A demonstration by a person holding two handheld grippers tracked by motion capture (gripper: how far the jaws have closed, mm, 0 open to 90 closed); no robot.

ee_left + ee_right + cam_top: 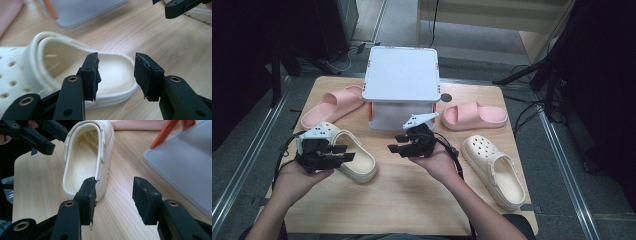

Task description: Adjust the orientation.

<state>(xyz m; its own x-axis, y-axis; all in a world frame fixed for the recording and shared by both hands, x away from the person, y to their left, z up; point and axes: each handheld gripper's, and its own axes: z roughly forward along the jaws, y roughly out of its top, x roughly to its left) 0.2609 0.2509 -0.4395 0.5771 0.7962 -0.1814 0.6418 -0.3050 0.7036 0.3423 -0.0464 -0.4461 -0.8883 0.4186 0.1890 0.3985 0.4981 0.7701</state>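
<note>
A cream clog (354, 155) lies on the left half of the wooden table, and both grippers face it. My left gripper (343, 153) is at the clog's near-left side, jaws open; in the left gripper view the left gripper (117, 61) has the clog's heel rim (120, 75) beyond its gap, untouched. My right gripper (393, 143) hovers to the right of the clog, pointing left. In the right gripper view the right gripper (115, 186) is open with only bare table in its gap, and the clog (85, 157) lies just ahead.
A white lidded box (402, 75) with orange latches stands at the back centre. Pink slides lie on the left (332, 105) and right (474, 116) of it. A second cream clog (497, 170) lies at the right front. The table (412, 200) has bare wood in front.
</note>
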